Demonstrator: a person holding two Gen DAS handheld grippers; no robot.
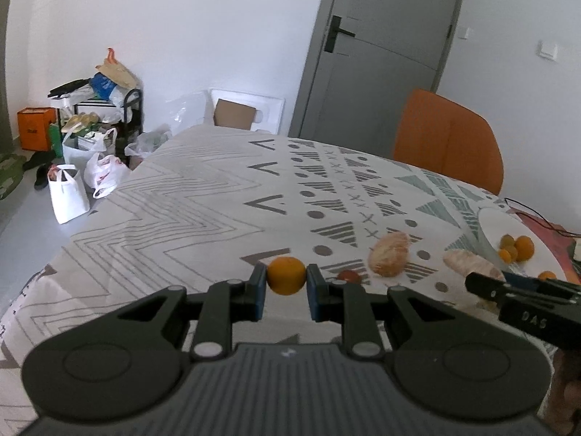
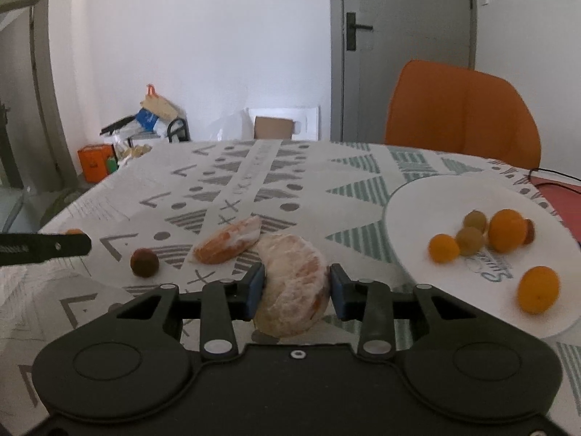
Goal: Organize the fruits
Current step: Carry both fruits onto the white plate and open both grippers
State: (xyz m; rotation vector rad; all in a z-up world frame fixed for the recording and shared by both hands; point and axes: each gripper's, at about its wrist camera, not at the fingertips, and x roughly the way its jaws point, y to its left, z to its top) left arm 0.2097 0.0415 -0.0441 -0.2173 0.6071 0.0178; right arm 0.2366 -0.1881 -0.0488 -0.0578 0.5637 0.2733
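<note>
1. Left tool [image 1: 287, 287]: I read its blue pads closed on a small orange fruit [image 1: 286, 275], one pad at each side, the fruit held clear above the table [image 1: 174, 210].

2. From the right wrist view, at 9 o'clock of the centre, the left tool appears as a dark bar. Near it, at 8 o'clock of the centre, a small dark brown fruit [image 2: 144, 262] lies on the patterned cloth.

3. A peeled citrus segment [image 2: 229, 243] lies on the table just beyond the right tool, at its 11 o'clock.

4. Right tool [image 2: 295, 289]: I read its jaws partly closed, with both pads pressing a large peeled citrus piece [image 2: 293, 287], which stands upright between them.

5. White plate [image 2: 417, 210]: it sits on the table at 3 o'clock of the right tool. It holds three orange fruits [image 2: 507, 230], two greenish-brown ones [image 2: 470, 241] and one small reddish-brown one.

6. An orange chair [image 2: 461, 112] stands behind the table at 1 o'clock.
</note>
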